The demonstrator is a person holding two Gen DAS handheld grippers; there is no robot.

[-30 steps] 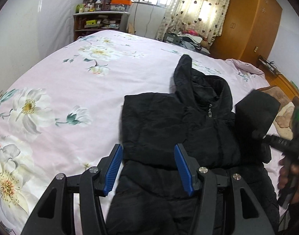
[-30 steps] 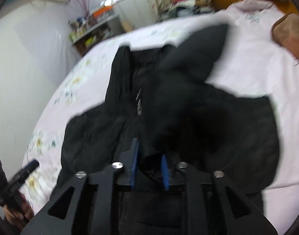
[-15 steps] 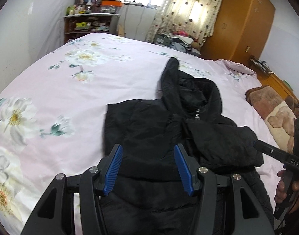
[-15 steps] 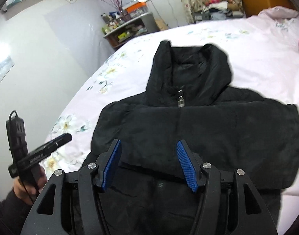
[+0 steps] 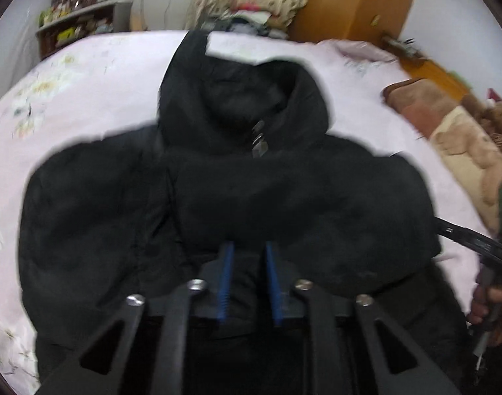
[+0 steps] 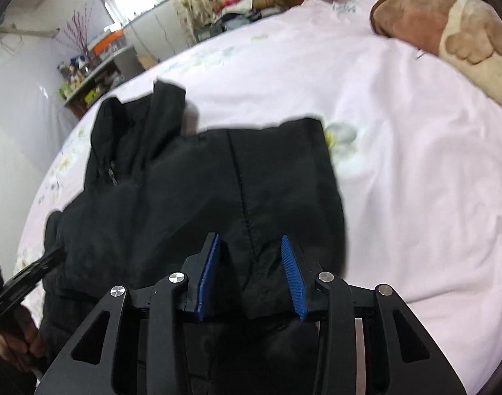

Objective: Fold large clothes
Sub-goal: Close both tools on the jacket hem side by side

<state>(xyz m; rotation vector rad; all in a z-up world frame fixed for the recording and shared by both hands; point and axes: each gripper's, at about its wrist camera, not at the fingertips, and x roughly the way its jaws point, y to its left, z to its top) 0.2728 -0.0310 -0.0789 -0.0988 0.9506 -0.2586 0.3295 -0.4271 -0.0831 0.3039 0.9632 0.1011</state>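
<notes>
A black hooded padded jacket [image 5: 244,191] lies front up on the pink floral bed, both sleeves folded across its chest; it also shows in the right wrist view [image 6: 191,197]. My left gripper [image 5: 247,250] is low over the jacket's middle, its blue pads close together with black fabric between them. My right gripper [image 6: 249,247] is part open over the jacket's right side, astride a stitched seam, gripping nothing I can see. The jacket's lower part is hidden under both grippers.
The pink floral bed sheet [image 6: 399,164] spreads wide around the jacket. A brown and cream pillow [image 6: 448,33] lies at the right. A shelf [image 5: 83,26], curtains and a wooden wardrobe [image 5: 356,3] stand beyond the bed.
My left gripper moved forward over the jacket and narrowed from wide open onto the fabric. My right gripper, having let go of the sleeve, shifted to the jacket's right side and closed partway.
</notes>
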